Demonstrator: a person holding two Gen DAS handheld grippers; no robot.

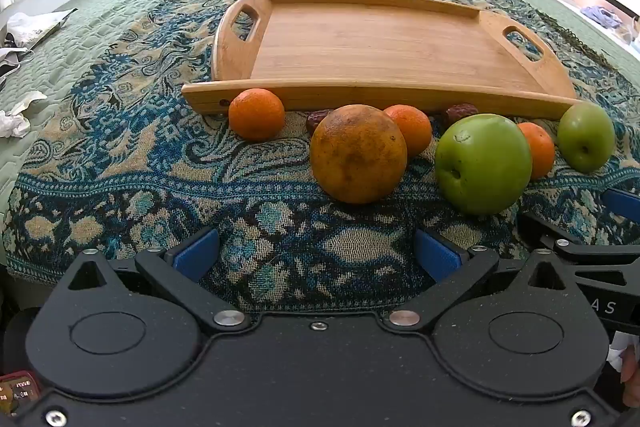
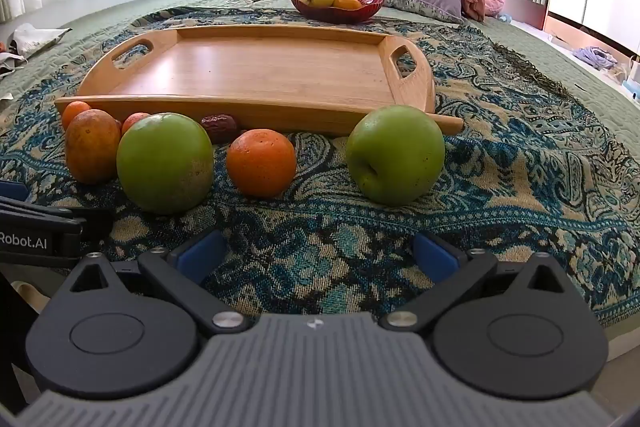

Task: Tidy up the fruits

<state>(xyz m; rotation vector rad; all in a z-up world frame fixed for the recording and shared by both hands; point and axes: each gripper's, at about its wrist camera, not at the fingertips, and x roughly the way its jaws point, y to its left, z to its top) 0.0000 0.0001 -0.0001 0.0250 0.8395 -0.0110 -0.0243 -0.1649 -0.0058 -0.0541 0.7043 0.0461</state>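
Green and orange fruit lies in a loose row on the patterned blue throw [image 2: 500, 187], just in front of the wooden tray [image 2: 256, 75]. The row runs left to right along the tray's near long rim. I count two green apples, one on the left [image 2: 165, 163] and one on the right [image 2: 395, 155], three small oranges [image 1: 256, 114] [image 1: 412, 129] [image 1: 540, 149], one large mottled orange [image 1: 358, 154] and two dark dates [image 2: 220, 127] [image 1: 460, 113]. The right apple's stem dimple faces the camera, low and to the left. One date is mostly hidden behind the mottled orange, and two small oranges are half covered in the right wrist view. The tray's bed is bare. Behind it a red bowl [image 2: 336, 1] holds a yellow fruit and some orange ones, their number unclear. The left gripper [image 1: 316, 255] and right gripper [image 2: 316, 253] both hover with fingers wide apart, holding nothing.
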